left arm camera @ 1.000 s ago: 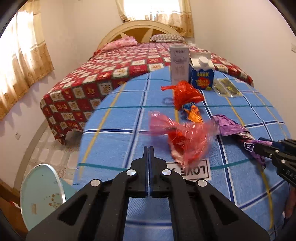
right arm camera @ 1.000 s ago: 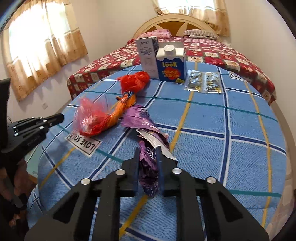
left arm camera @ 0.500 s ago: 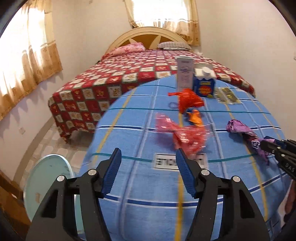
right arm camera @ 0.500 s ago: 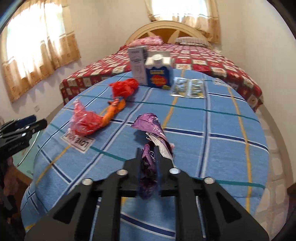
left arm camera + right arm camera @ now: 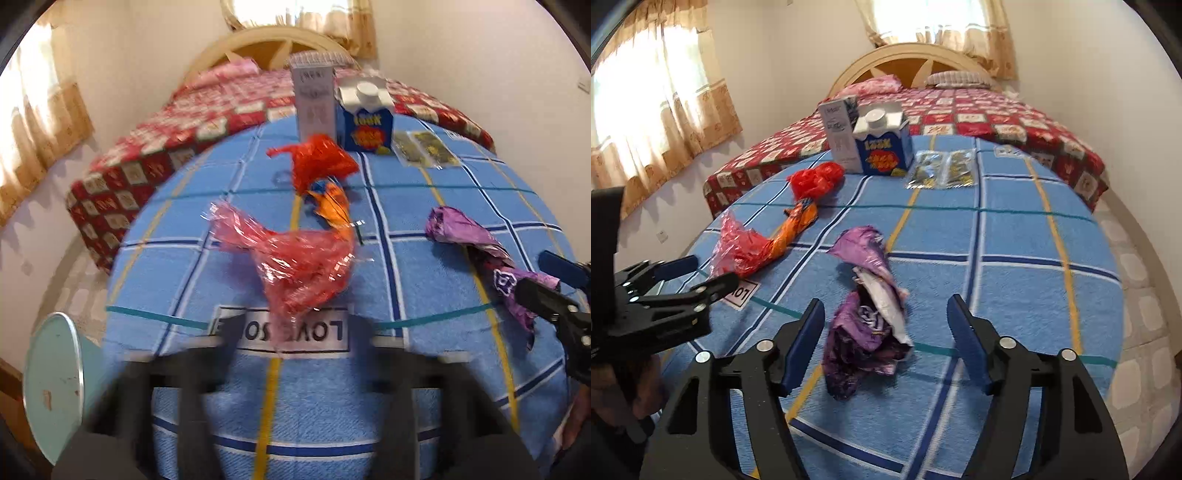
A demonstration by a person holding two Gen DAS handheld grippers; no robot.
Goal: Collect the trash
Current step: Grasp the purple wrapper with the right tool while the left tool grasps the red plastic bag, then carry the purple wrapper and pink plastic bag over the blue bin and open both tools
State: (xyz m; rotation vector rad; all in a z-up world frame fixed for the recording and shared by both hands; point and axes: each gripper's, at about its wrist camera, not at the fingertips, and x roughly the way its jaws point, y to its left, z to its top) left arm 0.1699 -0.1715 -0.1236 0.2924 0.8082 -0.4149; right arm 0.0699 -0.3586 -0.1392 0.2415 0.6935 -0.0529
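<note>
A crumpled pink see-through wrapper lies on the blue checked tablecloth. My left gripper is blurred, its jaws closing with a gap still between them. The wrapper's near tip sits at the fingertips, not pinched. A purple foil wrapper lies loose between the wide, still opening jaws of my right gripper, touching neither pad. Farther back are an orange wrapper and a red plastic bag. Each gripper shows at the edge of the other's view: the left gripper, the right gripper.
At the table's far side stand a blue carton and a grey box, with foil sachets lying flat beside them. A round teal object is on the floor to the left. A bed with a red quilt stands behind.
My right gripper opened and let go of the purple wrapper, which now lies on the cloth. My left gripper went from shut to wide open, then moved closer to the pink wrapper.
</note>
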